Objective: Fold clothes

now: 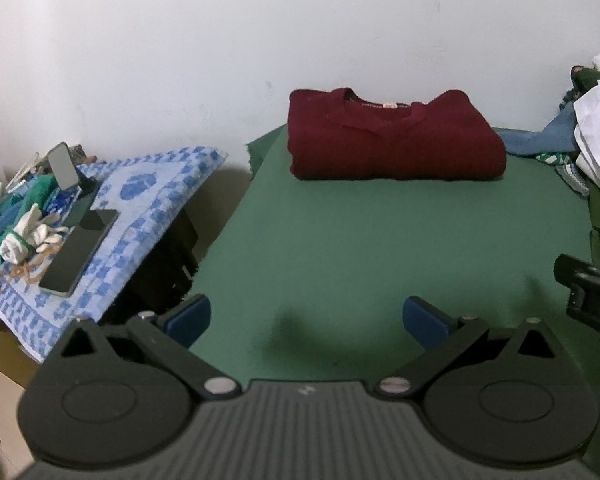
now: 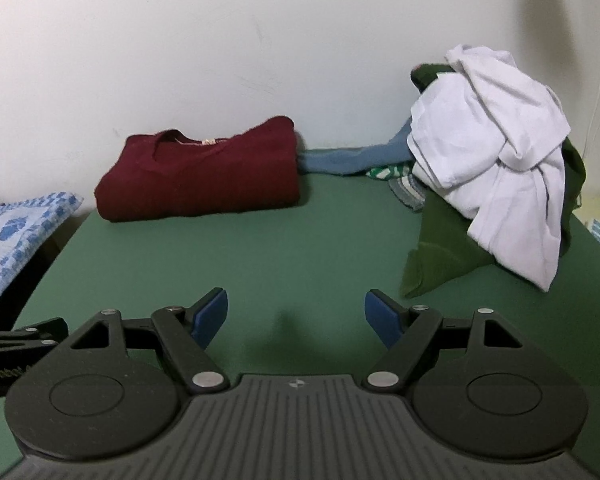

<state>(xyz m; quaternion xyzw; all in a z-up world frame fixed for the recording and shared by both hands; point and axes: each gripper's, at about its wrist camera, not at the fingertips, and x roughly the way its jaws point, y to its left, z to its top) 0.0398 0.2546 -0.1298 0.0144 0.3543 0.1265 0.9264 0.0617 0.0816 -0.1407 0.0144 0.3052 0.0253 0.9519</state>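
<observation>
Maroon sweater [image 1: 396,140] lies folded flat at the far edge of the green desk [image 1: 340,248], against the wall. Its long axis runs along that far edge; collar faces the wall, folded hem faces the near edge. Heap of unfolded clothes [image 2: 496,152], white garment on top, sits at the far right corner, a blue piece reaching the sweater's right end. Left gripper [image 1: 306,320] and right gripper [image 2: 296,316] hover over the near edge, fingers spread apart, holding nothing.
</observation>
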